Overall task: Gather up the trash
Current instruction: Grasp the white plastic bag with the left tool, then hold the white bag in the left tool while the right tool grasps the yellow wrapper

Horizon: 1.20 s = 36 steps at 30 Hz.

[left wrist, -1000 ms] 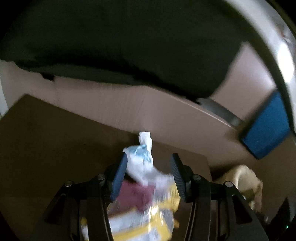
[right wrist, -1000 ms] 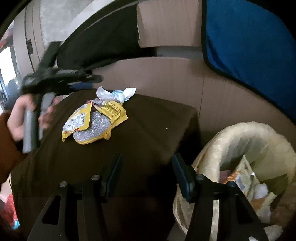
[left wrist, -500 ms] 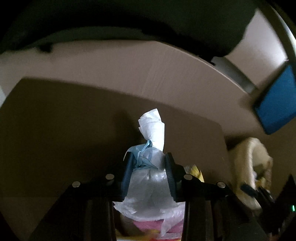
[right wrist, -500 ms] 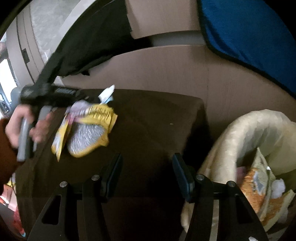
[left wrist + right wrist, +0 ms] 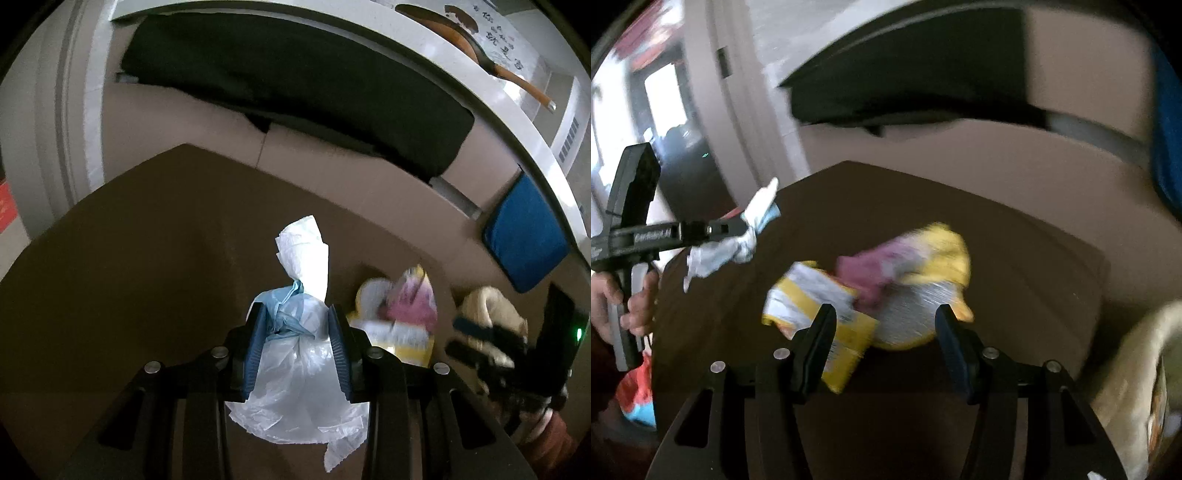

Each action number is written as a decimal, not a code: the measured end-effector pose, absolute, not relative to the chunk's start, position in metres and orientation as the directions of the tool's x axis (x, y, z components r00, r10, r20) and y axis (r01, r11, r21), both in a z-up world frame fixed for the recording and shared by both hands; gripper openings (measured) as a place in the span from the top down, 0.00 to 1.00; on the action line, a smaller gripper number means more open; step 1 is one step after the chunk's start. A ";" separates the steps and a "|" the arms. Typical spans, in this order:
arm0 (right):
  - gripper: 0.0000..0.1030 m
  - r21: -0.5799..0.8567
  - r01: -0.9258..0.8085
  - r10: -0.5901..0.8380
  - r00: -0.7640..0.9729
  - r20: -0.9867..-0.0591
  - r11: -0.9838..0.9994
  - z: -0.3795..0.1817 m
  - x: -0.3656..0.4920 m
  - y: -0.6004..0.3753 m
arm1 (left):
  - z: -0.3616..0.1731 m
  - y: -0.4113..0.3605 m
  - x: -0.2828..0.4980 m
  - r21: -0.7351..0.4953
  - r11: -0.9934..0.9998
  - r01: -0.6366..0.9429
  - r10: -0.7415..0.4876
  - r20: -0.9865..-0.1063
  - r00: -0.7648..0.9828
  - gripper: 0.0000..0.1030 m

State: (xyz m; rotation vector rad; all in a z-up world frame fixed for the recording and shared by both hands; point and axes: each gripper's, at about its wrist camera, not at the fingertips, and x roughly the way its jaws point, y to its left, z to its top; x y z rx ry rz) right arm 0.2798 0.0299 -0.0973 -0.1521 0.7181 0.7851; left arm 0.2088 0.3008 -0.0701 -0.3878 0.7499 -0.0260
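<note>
My left gripper point(image 5: 295, 314) is shut on a crumpled white and pale blue plastic wrapper point(image 5: 299, 354), held above the dark brown table point(image 5: 147, 277); a white twisted end sticks up past the fingertips. From the right wrist view the same wrapper point(image 5: 738, 240) hangs from the left gripper point(image 5: 753, 229) at the table's left edge. A yellow snack bag point(image 5: 886, 295) with a pink patch and silver inside lies on the table point(image 5: 1015, 258), just beyond my right gripper point(image 5: 886, 317), which is open and holds nothing. The same bag point(image 5: 399, 317) lies to the right in the left wrist view.
A cream-lined trash bin point(image 5: 1137, 387) with wrappers inside stands off the table's right edge, also seen as the bin point(image 5: 487, 306). A cardboard wall point(image 5: 369, 177), black cloth point(image 5: 295, 81) and blue cushion point(image 5: 524, 236) lie behind. A hand point(image 5: 631, 306) holds the left gripper's handle.
The left gripper closed on the white and blue wrapper, lifted it off the snack bag and carried it left. The right gripper swung left from the bin toward the yellow bag.
</note>
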 end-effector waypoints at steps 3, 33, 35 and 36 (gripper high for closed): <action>0.49 0.096 -0.726 0.600 0.478 -0.641 0.681 -0.090 0.279 0.053 | -0.071 0.308 0.179 -0.347 0.927 -0.142 -0.123 -0.639 0.759 0.66; 0.35 0.271 -0.712 0.598 0.255 -0.760 0.648 -0.135 0.236 0.070 | -0.100 0.309 0.132 -0.379 0.903 -0.202 -0.101 -0.645 0.758 0.65; 0.31 0.288 -0.710 0.612 0.250 -0.750 0.643 -0.136 0.237 0.071 | -0.102 0.310 0.131 -0.382 0.900 -0.209 -0.101 -0.650 0.753 0.65; 0.31 0.291 -0.712 0.615 0.245 -0.750 0.639 -0.136 0.238 0.071 | -0.102 0.310 0.131 -0.383 0.899 -0.213 -0.099 -0.652 0.752 0.65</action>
